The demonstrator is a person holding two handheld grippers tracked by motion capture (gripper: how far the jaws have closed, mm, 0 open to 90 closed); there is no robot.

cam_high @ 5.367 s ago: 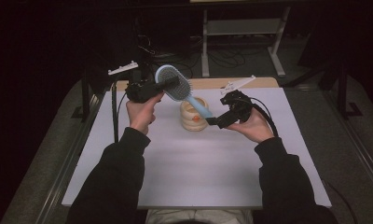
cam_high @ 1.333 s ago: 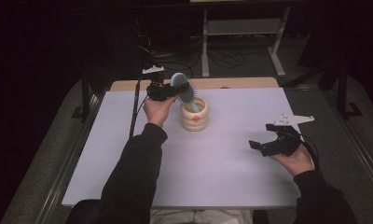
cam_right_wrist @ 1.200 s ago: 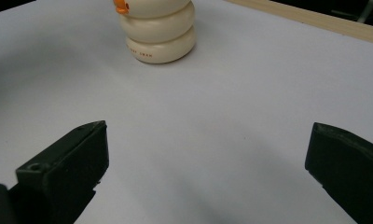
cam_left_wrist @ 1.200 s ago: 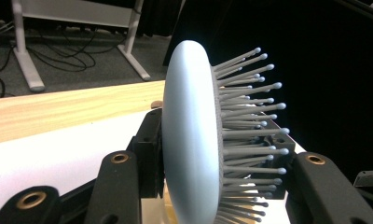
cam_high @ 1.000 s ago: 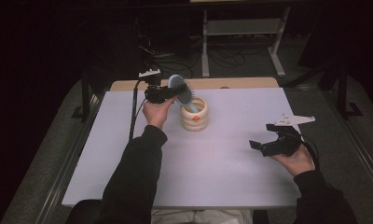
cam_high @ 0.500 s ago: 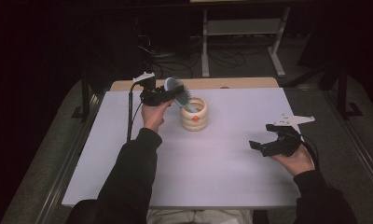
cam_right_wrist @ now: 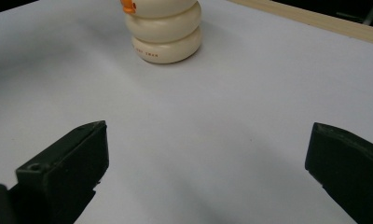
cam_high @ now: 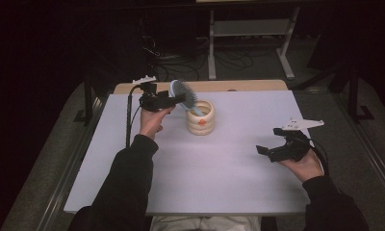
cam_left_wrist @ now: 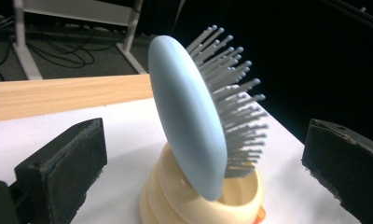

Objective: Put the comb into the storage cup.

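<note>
Covering wood table (cam_high: 133,88), white sheet (cam_high: 219,168), dark rm, cabled floor (cam_high: 181,72)

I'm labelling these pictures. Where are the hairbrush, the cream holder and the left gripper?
hairbrush (cam_left_wrist: 187,116), left gripper view, smooth blue back of the head
cream holder (cam_high: 200,122), high view, ribbed outer wall
left gripper (cam_high: 180,99), high view, between its open jaw tips
</note>
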